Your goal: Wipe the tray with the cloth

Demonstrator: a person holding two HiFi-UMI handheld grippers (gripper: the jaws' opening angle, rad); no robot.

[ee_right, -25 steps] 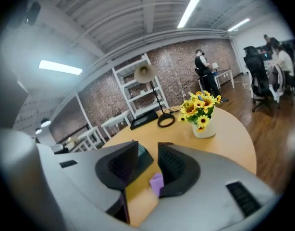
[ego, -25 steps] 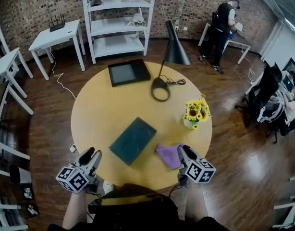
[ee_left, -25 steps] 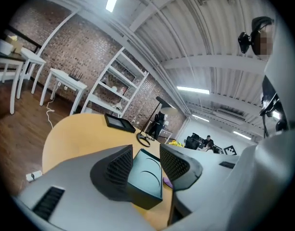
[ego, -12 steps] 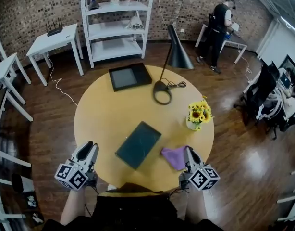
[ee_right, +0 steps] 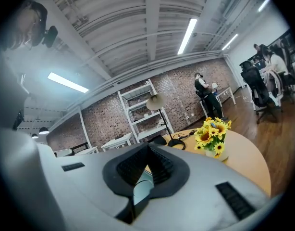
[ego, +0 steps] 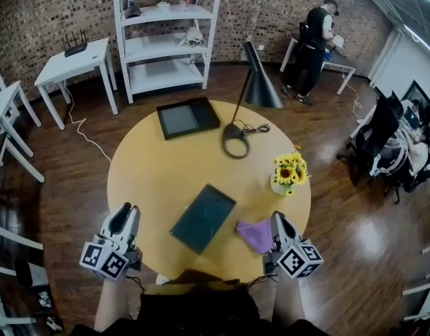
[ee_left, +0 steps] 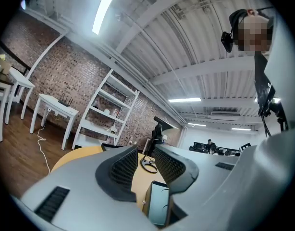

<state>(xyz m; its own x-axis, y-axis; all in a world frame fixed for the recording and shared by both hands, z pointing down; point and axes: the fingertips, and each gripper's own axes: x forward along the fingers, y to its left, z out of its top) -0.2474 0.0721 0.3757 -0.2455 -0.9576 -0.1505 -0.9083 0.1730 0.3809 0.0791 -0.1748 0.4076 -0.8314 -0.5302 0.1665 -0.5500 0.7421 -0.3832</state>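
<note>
While my left gripper (ego: 124, 214) and right gripper (ego: 277, 220) hang pressed together, empty, the purple cloth (ego: 255, 235) lies at four o'clock from the tray (ego: 202, 218).

Right edge of cloth (ego: 253, 234) perhaps behind right gripper (ego: 277, 218)

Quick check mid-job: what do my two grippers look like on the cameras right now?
Both the left gripper and right gripper are pale grey plastic with tapered jaws and dark ribbed pads. Each carries a white cube with black square markers.
</note>
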